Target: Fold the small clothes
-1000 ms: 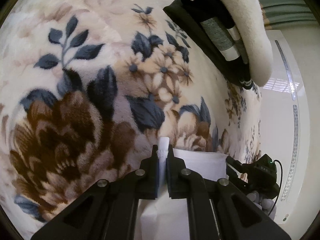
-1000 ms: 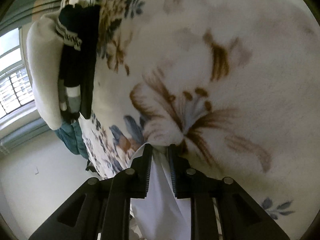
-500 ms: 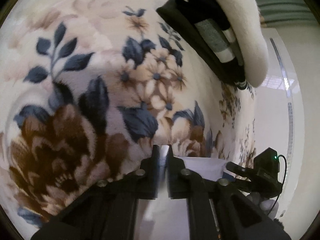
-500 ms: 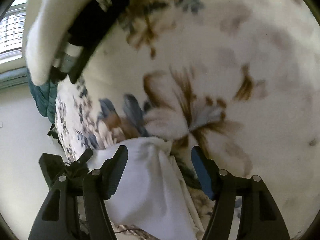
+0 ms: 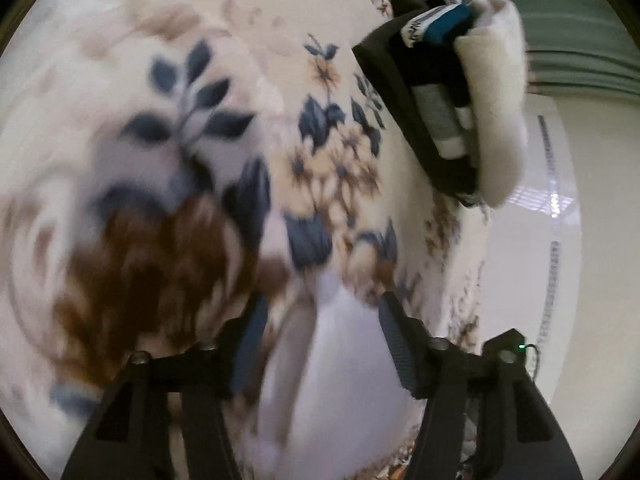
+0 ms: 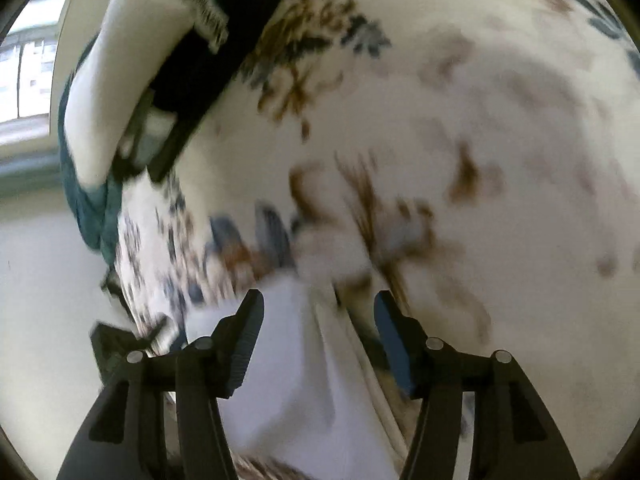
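My left hand-held gripper [image 5: 320,312] has its fingers spread apart, clamped on nothing, and the white cloth [image 5: 340,380] lies between and below them on the floral blanket [image 5: 160,160]. The view is blurred, so I cannot tell whether either finger touches the cloth. Far from the cloth, toward the blanket's edge, sits a stack of folded clothes [image 5: 440,100]. My right hand-held gripper [image 6: 318,312] is also spread wide and holds nothing; the cloth [image 6: 288,360] lies under it on the blanket [image 6: 480,120], with the stack [image 6: 180,60] well apart from the cloth, up at the left.
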`<control>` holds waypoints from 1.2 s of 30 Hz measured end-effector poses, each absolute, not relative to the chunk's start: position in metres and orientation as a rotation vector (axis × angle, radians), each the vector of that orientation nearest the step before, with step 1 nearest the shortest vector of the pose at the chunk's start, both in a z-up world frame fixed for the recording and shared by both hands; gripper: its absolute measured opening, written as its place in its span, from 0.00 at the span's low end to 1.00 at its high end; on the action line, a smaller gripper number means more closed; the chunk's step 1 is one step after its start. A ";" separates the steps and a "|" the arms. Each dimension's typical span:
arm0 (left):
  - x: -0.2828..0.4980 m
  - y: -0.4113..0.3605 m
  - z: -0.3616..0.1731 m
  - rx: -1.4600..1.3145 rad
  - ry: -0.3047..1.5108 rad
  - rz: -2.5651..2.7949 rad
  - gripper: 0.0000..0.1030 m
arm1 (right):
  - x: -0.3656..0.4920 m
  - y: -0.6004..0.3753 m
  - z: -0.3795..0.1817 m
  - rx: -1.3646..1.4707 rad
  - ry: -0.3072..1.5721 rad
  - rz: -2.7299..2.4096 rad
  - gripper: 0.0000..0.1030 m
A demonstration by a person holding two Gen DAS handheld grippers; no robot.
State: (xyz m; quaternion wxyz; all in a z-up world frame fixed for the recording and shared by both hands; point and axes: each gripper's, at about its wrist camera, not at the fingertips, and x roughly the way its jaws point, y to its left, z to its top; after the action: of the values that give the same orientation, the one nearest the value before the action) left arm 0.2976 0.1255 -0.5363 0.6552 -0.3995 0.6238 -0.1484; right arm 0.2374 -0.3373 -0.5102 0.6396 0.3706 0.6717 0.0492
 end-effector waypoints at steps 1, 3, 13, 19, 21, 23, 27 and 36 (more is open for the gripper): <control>0.289 0.123 -0.535 -0.908 1.434 -0.348 0.54 | 0.230 -0.334 -0.510 0.846 1.552 0.126 0.58; 0.273 0.115 -0.534 -0.883 1.458 -0.360 0.51 | 0.210 -0.330 -0.515 0.849 1.598 0.155 0.58; 0.259 0.117 -0.540 -0.766 1.437 -0.224 0.00 | 0.179 -0.308 -0.523 0.906 1.542 0.148 0.05; 0.259 0.130 -0.522 -0.847 1.385 -0.269 0.10 | 0.185 -0.339 -0.519 0.970 1.536 0.140 0.06; 0.259 0.121 -0.518 -0.841 1.387 -0.304 0.30 | 0.196 -0.348 -0.521 1.030 1.501 0.173 0.13; 0.256 0.110 -0.520 -0.826 1.399 -0.321 0.40 | 0.210 -0.356 -0.534 1.114 1.491 0.184 0.24; 0.250 0.102 -0.537 -0.847 1.459 -0.286 0.40 | 0.236 -0.352 -0.569 1.299 1.508 0.241 0.49; 0.247 0.087 -0.554 -0.809 1.515 -0.251 0.40 | 0.277 -0.363 -0.563 1.274 1.343 0.179 0.06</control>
State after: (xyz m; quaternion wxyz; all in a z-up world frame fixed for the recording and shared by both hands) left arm 0.2468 0.0865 -0.5536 0.6463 -0.3556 0.6661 -0.1105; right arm 0.2768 -0.3627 -0.5634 0.5980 0.5490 0.5789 0.0773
